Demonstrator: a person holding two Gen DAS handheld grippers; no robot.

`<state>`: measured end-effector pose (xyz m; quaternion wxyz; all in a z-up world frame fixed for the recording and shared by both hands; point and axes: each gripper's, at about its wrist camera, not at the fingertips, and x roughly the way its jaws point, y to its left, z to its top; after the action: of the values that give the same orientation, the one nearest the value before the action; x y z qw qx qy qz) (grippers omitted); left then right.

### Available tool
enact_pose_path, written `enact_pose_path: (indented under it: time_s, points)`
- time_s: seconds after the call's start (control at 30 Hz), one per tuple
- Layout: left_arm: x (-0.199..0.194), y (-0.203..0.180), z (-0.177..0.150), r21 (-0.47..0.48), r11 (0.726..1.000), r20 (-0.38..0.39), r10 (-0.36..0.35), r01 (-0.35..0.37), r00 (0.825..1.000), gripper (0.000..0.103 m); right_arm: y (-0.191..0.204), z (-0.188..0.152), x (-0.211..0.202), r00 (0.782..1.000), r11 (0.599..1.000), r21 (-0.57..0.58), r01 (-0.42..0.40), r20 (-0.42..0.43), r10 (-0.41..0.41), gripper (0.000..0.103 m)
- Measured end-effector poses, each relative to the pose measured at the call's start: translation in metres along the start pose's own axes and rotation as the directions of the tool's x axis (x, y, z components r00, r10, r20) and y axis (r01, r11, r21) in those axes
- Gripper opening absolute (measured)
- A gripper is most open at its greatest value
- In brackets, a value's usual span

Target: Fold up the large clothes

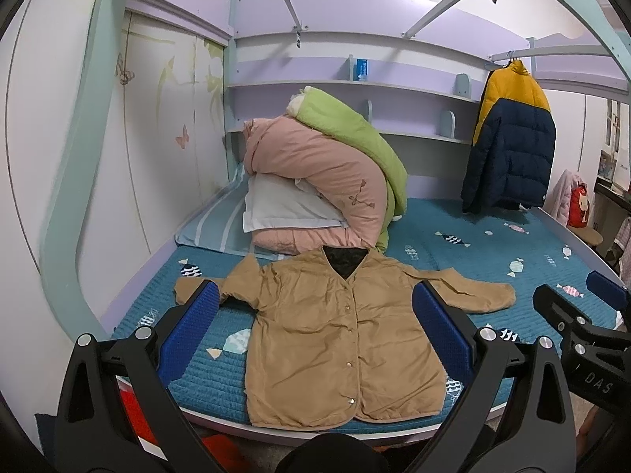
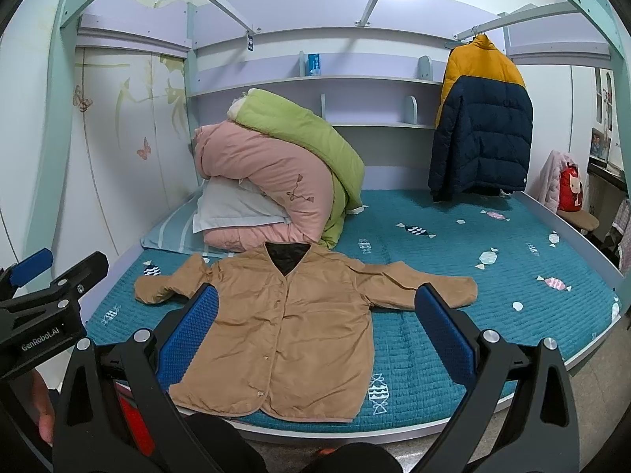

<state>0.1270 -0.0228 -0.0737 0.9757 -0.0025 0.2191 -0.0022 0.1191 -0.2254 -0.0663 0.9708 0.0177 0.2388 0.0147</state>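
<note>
Nearest to me are my own tongs. My left gripper (image 1: 315,335) hangs with its blue pads spread wide and nothing between them, and my right gripper (image 2: 315,335) is just as slack, jaws apart over the near edge of the bed (image 2: 453,358). Neither touches cloth yet.

Just past the pads lies the tan coat (image 1: 339,339), flat on the teal quilted cover, buttoned up the front, hem toward me, collar away, both sleeves thrown out sideways. I judge it soft and lightly padded, limp rather than stiff, so it should drape and sag wherever I lift it (a single pinch in the middle would only bunch it). The fabric looks matte, not slippery, so the ribbed pads ought to bite well. My best holds, I think, are a sleeve cuff (image 2: 465,287) first, then the shoulder and hem corner on one side, one gripper each, to carry a straight edge across.

Beyond the collar sits a heap of bedding: a pink quilt (image 1: 315,181) over a white pillow (image 1: 284,205), with a green quilt (image 1: 351,130) leaning on top, close enough to crowd the fold.

Farthest back, the wall shelves (image 2: 315,79) are nearly bare, holding only a small blue box (image 2: 313,64), and a yellow-and-navy puffer jacket (image 2: 481,126) hangs from the rail.
</note>
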Motion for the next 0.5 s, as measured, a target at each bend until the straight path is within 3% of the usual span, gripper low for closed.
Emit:
enact_pose_path:
  time_s: [0.5]
  points:
    - [0.079,0.0,0.002,0.037,0.999,-0.061,0.03,-0.028,0.998,0.098,-0.002,0.001,0.081,0.999,0.998,0.06,-0.016,-0.04,0.018,0.096]
